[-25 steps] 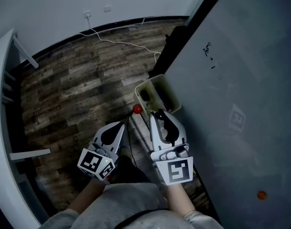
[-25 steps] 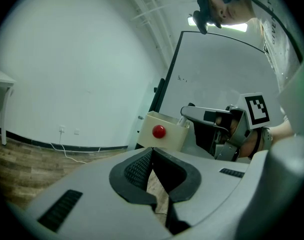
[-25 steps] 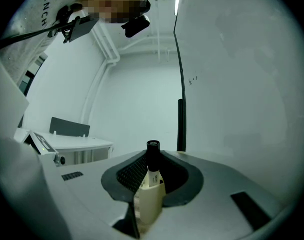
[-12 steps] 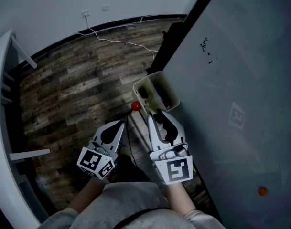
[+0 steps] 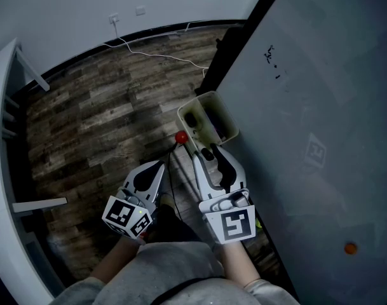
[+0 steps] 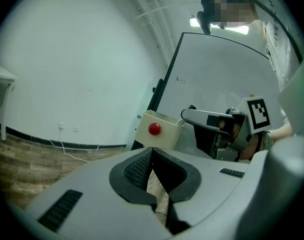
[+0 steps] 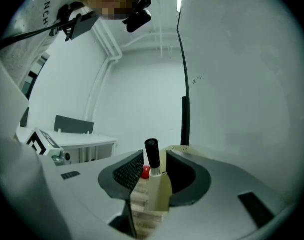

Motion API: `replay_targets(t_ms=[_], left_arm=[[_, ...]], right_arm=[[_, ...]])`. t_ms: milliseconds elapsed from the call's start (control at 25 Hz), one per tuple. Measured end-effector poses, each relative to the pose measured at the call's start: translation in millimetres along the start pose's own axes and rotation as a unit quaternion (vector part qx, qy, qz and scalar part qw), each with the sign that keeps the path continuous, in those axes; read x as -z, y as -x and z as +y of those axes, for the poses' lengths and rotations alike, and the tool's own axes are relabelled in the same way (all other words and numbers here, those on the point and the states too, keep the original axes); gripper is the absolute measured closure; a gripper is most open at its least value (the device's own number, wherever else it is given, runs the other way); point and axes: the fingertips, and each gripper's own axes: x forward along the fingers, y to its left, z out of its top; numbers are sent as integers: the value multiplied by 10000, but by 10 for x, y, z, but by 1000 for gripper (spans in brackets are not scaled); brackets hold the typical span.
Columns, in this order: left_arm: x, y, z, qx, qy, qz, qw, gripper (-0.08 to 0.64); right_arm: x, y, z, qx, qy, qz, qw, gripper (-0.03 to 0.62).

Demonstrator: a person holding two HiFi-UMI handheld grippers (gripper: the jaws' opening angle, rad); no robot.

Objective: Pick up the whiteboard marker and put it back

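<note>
The whiteboard marker (image 7: 158, 184), white with a black cap, stands upright between the jaws of my right gripper (image 7: 154, 155). Those jaws have just been opening, and a gap now shows on each side of the marker. In the head view the marker (image 5: 208, 155) sits just short of the beige holder box (image 5: 209, 114) fixed to the whiteboard's edge. My right gripper (image 5: 210, 151) points at that box. My left gripper (image 5: 159, 166) hangs to the left of it, shut and holding nothing. In the left gripper view its tips (image 6: 152, 150) meet.
The big whiteboard (image 5: 314, 100) fills the right side, with an orange magnet (image 5: 350, 248) low on it. A red round magnet (image 5: 180, 136) sticks to the holder's side. A white cable (image 5: 161, 57) lies on the wooden floor; a white desk edge (image 5: 1, 145) stands at left.
The right gripper's jaws have spread apart around the marker. Both hands have stayed about where they were.
</note>
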Motion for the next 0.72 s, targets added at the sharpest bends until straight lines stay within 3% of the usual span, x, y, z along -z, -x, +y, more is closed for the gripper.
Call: replay_targets(t_ms=[720], left_arm=[[-47, 169, -180, 124, -104, -86, 9998, 545]], right_arm=[[79, 235, 79, 200, -38, 111, 9997, 453]])
